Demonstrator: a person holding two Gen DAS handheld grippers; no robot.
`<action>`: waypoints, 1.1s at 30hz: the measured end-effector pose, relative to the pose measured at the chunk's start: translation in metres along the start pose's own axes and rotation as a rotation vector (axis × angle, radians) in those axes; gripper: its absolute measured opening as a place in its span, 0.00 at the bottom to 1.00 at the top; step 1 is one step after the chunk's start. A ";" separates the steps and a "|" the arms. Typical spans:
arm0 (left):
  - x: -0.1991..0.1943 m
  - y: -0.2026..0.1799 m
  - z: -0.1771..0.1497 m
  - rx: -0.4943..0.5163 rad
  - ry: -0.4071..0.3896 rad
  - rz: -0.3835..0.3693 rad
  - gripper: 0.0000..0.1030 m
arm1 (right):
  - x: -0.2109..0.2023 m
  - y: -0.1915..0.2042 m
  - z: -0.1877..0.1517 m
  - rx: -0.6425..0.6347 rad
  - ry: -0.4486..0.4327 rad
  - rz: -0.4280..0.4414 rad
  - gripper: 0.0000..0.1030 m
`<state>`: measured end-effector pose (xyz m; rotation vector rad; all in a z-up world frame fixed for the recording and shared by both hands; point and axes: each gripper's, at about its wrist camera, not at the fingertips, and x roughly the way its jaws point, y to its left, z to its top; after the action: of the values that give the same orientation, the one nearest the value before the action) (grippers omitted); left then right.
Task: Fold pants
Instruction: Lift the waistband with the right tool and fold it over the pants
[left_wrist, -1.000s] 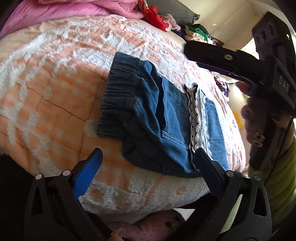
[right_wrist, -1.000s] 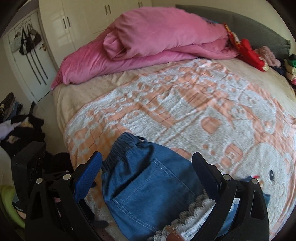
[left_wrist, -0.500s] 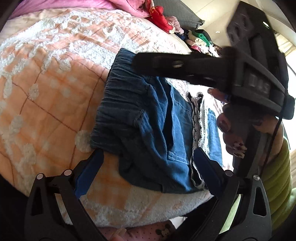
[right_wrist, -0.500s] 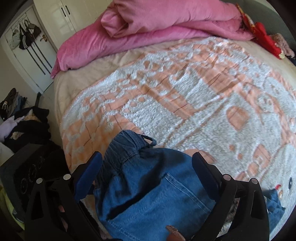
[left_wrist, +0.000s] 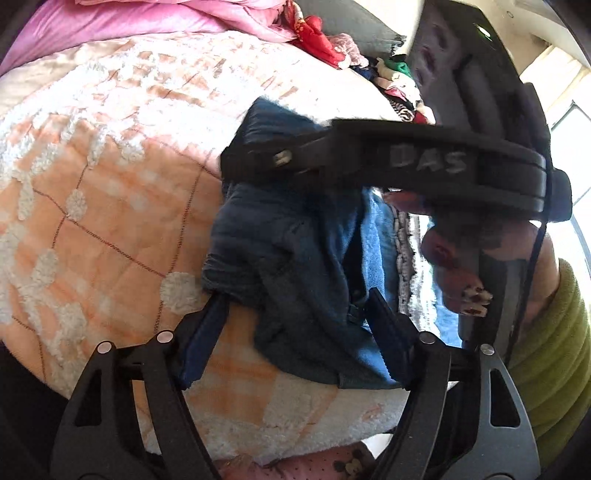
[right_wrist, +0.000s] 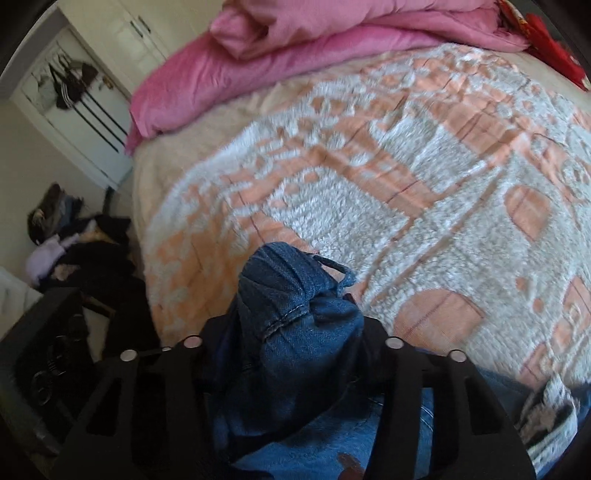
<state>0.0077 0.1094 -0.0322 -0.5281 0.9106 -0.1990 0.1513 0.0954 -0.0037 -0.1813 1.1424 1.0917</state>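
The denim pants (left_wrist: 295, 258) lay bunched near the bed's near edge, on the orange-and-white blanket (left_wrist: 110, 206), long axis running along that edge, elastic waistband toward the left, lace trim (left_wrist: 406, 266) toward the right. The right claw (right_wrist: 284, 332) sat at the waistband's far corner, closed on a gathered hump of denim. The left claw (left_wrist: 295, 314) stood nearest the waistband's near corner, jaws narrowed around that fabric; whether it was gripping, I cannot tell.
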 end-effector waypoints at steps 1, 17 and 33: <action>-0.002 -0.001 -0.001 0.006 -0.003 -0.004 0.65 | -0.012 -0.003 -0.003 0.015 -0.034 0.029 0.43; 0.028 -0.077 0.011 0.133 0.045 -0.101 0.58 | -0.137 -0.070 -0.063 0.159 -0.317 0.164 0.42; 0.062 -0.151 -0.028 0.387 0.166 -0.146 0.60 | -0.189 -0.127 -0.172 0.414 -0.438 -0.045 0.85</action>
<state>0.0312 -0.0531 -0.0112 -0.2195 0.9658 -0.5465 0.1408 -0.1887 0.0183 0.3412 0.9352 0.7818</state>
